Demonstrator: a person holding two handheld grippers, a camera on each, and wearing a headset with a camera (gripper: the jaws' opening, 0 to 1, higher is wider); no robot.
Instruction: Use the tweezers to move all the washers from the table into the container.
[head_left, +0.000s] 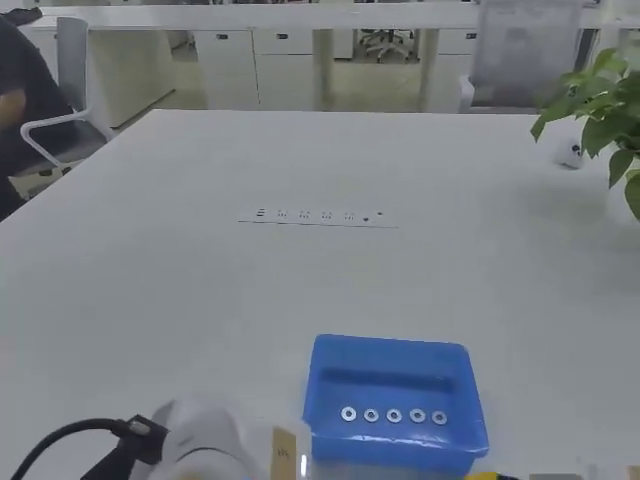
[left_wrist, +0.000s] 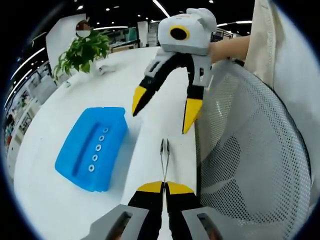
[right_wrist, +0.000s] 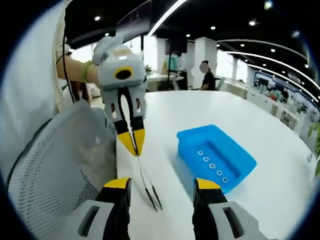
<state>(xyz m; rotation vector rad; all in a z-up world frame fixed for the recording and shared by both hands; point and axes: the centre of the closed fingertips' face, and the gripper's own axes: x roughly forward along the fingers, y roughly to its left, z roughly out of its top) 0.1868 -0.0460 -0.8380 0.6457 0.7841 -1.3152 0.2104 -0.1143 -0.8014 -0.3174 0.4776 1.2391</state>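
A blue container (head_left: 390, 350) stands near the table's front edge with several washers (head_left: 393, 415) in a row inside. The container (left_wrist: 112, 120) and washers (left_wrist: 97, 148) lie left of my left gripper (left_wrist: 164, 187), which is shut on slim metal tweezers (left_wrist: 164, 159). Facing it, my right gripper (left_wrist: 162, 116) hangs open. From the right gripper (right_wrist: 162, 185), the left gripper (right_wrist: 132, 147) holds the tweezers (right_wrist: 146, 182) pointing toward me, and the container (right_wrist: 235, 160) with washers (right_wrist: 212, 166) sits to the right. The left gripper's white body (head_left: 200, 445) shows at bottom left.
A mesh chair back (left_wrist: 250, 165) stands close beside both grippers, by the table's near edge. A potted plant (head_left: 600, 110) and a small white object (head_left: 570, 152) sit at the far right. A label strip (head_left: 315, 215) lies mid-table. A person (head_left: 20, 90) sits far left.
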